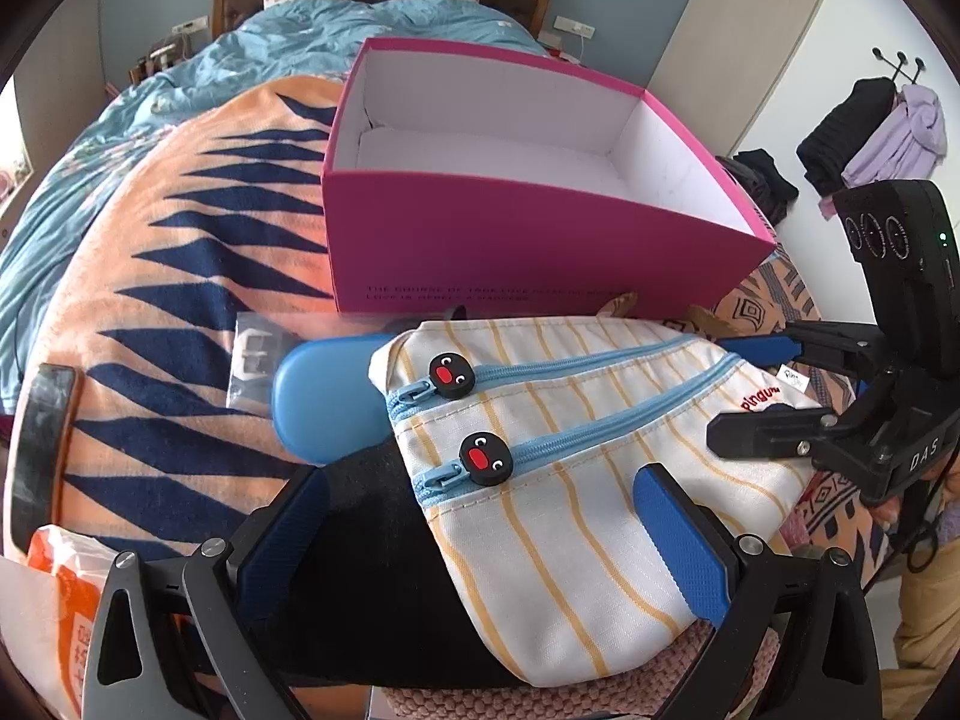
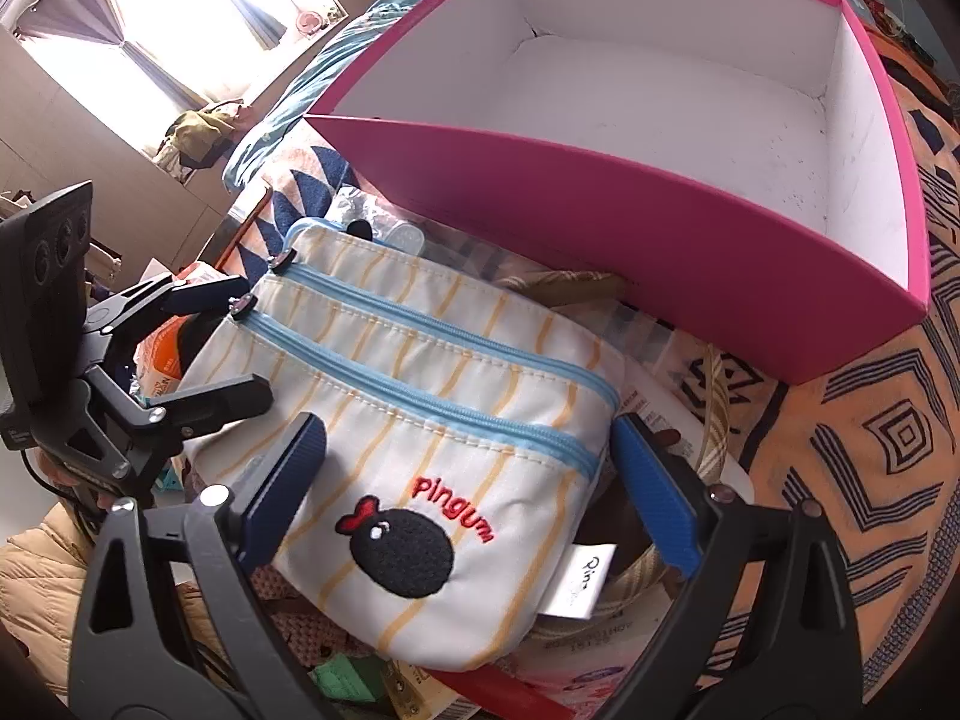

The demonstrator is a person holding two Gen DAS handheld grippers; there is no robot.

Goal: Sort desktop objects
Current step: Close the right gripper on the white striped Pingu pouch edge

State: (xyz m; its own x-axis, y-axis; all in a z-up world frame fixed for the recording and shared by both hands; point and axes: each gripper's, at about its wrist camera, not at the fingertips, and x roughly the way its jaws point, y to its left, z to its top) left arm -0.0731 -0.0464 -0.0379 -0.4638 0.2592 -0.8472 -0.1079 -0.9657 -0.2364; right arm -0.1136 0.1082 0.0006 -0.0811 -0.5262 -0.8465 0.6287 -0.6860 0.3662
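While both grippers are hanging with their jaws spread wide and gripping nothing, the left gripper (image 1: 486, 534) is straddling the zipper end of the striped pouch (image 1: 576, 468) and the right gripper (image 2: 468, 492) is bracketing its embroidered end, so the step in hand looks like a 2-handed lift into the pink box (image 1: 528, 252). The pouch is lying on top of a clutter pile, with the empty box just beyond it at 12 o'clock. To do this well, I would judge that each gripper should be closing on a doubled fabric edge rather than the flat face, since soft cloth is likely to slip or sag; both ends should be rising together to clear the near wall. Only the left wrist view is showing the 2 penguin zipper pulls (image 1: 451, 376), a blue case (image 1: 324, 396) at 9 o'clock under the pouch, and the bed behind. Only the right wrist view is showing the embroidered penguin (image 2: 401, 552), the woven strap (image 2: 717, 414) at 3 o'clock, and the window (image 2: 180, 12) at 11 o'clock.
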